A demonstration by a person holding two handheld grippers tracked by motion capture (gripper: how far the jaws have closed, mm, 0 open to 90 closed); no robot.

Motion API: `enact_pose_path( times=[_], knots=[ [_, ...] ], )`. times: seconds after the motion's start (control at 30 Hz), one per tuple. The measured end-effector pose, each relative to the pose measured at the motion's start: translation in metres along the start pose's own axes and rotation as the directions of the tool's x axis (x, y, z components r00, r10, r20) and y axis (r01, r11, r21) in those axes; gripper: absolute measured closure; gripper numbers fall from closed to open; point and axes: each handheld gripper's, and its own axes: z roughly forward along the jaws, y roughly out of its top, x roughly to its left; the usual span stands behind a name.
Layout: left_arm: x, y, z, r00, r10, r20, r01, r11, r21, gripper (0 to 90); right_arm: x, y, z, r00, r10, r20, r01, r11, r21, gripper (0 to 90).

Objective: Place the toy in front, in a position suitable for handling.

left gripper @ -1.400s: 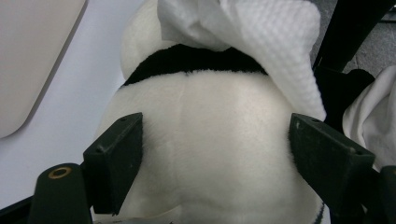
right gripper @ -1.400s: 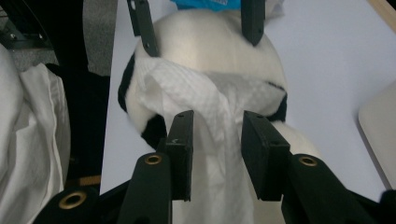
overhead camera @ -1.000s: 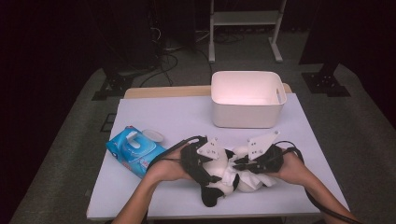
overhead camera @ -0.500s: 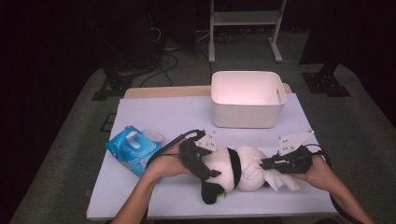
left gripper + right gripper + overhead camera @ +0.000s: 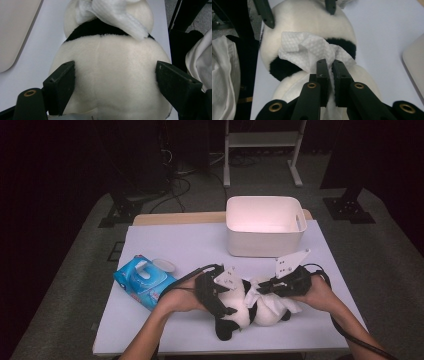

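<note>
Wiping underway: our left tongs (image 5: 218, 295) clamp the plush panda (image 5: 110, 82), right tongs (image 5: 331, 65) pinch the wet wipe (image 5: 304, 50); next, we judge, another stroke across its fur

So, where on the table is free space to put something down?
Bare table lies behind the wipes pack, left of the bin. The front middle is crowded by the panda and both grippers.
</note>
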Motion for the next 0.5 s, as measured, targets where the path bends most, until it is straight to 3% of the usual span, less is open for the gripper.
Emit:
enact_pose_path(
  times=[0.2, 0.37, 0.5],
  knots=[
    [0.005, 0.001, -0.003, 0.9992, -0.025, -0.03, 0.024, 0.9995, -0.022, 17.4, -0.007, -0.02, -0.011, 0.9979, 0.064, 0.012, -0.064, 0.998, -0.007, 83.8],
    [0.01, 0.005, -0.007, 0.9963, -0.022, -0.083, 0.023, 0.9996, 0.014, 17.5, -0.001, -0.035, -0.017, 0.9959, 0.09, 0.009, -0.09, 0.996, -0.009, 84.0],
    [0.012, 0.006, -0.007, 0.9976, -0.032, -0.062, 0.034, 0.9989, 0.031, 17.5, 0.007, -0.038, -0.019, 0.9967, 0.081, -0.005, -0.081, 0.997, 0.009, 84.0]
  ],
)
